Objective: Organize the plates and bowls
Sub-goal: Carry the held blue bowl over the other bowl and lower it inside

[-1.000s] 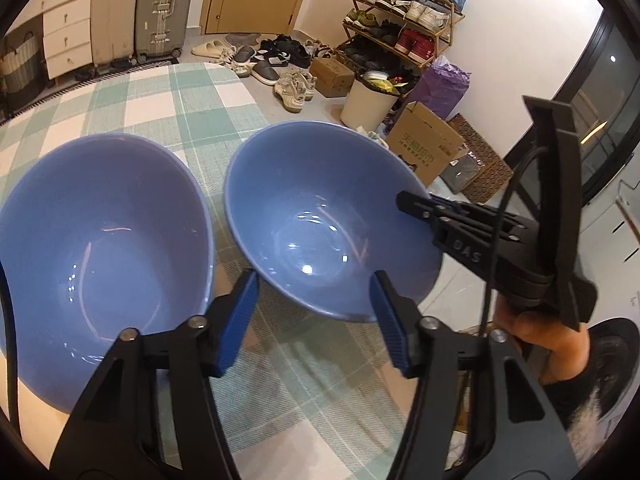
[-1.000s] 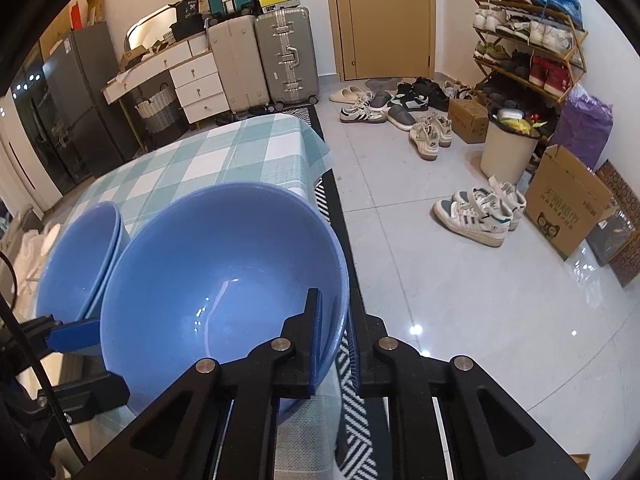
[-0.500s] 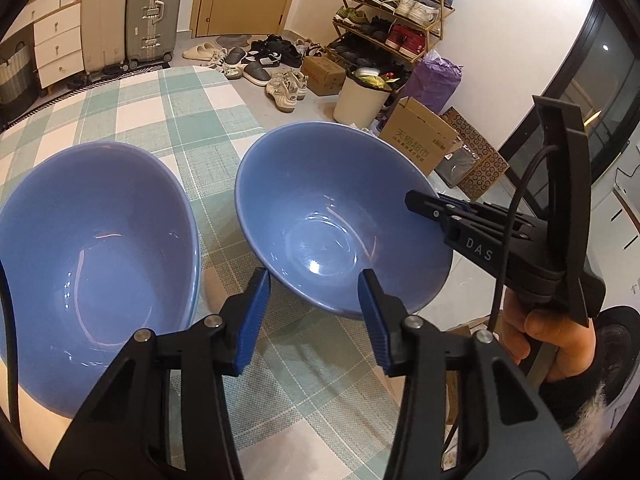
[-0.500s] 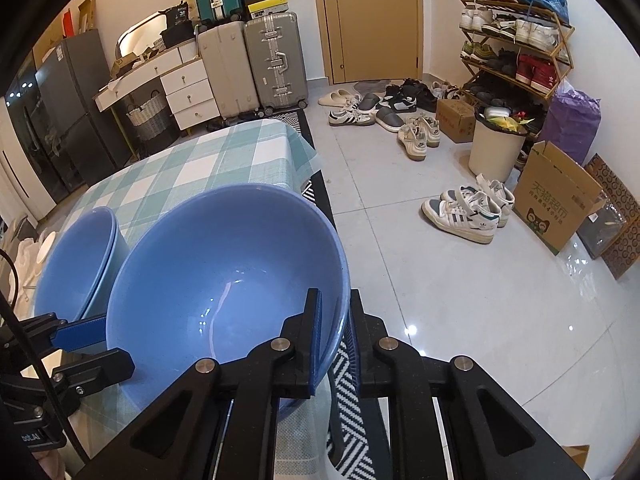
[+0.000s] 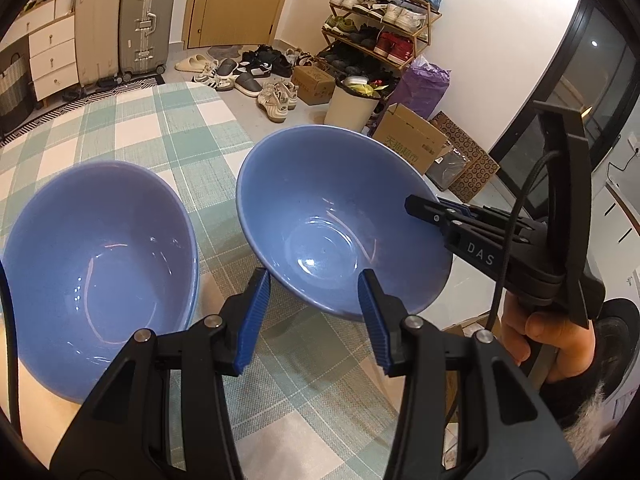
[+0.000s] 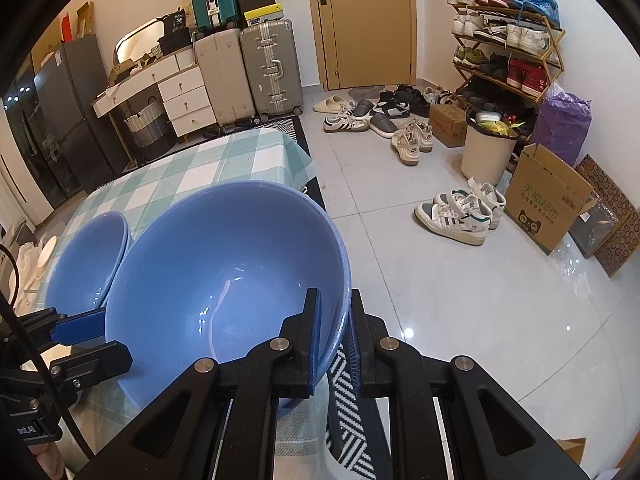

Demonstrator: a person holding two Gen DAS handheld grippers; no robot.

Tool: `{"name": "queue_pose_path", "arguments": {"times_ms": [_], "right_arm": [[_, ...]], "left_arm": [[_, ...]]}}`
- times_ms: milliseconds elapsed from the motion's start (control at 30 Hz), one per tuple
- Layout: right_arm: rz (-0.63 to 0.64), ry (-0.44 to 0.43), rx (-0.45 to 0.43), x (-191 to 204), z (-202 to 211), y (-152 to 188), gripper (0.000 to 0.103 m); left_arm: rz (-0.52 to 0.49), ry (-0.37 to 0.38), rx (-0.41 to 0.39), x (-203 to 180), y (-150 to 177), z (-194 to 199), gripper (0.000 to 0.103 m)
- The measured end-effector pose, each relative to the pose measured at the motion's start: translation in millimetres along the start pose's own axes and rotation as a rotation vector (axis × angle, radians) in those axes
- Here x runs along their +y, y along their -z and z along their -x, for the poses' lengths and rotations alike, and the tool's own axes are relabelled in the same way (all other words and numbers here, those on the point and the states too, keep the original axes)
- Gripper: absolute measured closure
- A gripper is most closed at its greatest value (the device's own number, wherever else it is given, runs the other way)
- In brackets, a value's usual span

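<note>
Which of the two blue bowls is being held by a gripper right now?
The blue ceramic bowl nearer the table's edge: the right gripper pinches its rim. The other blue bowl sits on the checked tablecloth, ungripped.

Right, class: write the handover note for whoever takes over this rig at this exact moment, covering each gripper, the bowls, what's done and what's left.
Right gripper: shut on the rim of the right blue bowl, which looks lifted and tilted over the table's near edge.
Left gripper: open, nothing between its pads; its jaws have just been closing a little. It hovers over the checked tablecloth between the two bowls.
Left blue bowl: resting on the table; a second rim beneath it suggests bowls are already nested there.
Done: one bowl gripped.
Left: probably set the held bowl into the left one. No plates clearly in view.
</note>
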State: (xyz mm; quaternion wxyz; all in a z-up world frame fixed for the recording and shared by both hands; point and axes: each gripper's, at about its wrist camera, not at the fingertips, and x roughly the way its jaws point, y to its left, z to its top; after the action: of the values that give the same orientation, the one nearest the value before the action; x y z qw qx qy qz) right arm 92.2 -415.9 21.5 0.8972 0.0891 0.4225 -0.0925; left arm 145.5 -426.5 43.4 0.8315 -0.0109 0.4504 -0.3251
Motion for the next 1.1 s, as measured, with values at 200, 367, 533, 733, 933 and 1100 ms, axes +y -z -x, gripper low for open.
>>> {"name": "queue_pose_path", "arguments": {"times_ms": [200, 367, 533, 733, 933, 1100], "right_arm": [[0.011, -0.001, -0.026, 6.8, 20.2, -0.4, 0.09], [0.024, 0.002, -0.049, 15.7, 37.2, -4.5, 0.09], [0.044, 0.006, -0.073, 26.1, 55.6, -7.7, 0.089], [0.061, 0.007, -0.093, 44.9, 74.3, -13.6, 0.089], [0.083, 0.01, -0.113, 65.8, 88.4, -21.4, 0.088], [0.109, 0.007, -0.128, 88.6, 99.2, -28.9, 0.088]], "left_arm": [[-0.008, 0.006, -0.031, -1.0, -0.5, 22.7, 0.06], [-0.007, 0.012, -0.054, -0.6, -0.2, 43.4, 0.06], [-0.004, 0.018, -0.083, 2.1, -1.4, 65.7, 0.06], [-0.001, 0.019, -0.103, 5.9, -2.0, 90.3, 0.06], [-0.001, 0.008, -0.13, 12.8, -3.2, 116.4, 0.06], [0.017, 0.01, -0.154, 22.1, -2.8, 141.5, 0.06]]}}
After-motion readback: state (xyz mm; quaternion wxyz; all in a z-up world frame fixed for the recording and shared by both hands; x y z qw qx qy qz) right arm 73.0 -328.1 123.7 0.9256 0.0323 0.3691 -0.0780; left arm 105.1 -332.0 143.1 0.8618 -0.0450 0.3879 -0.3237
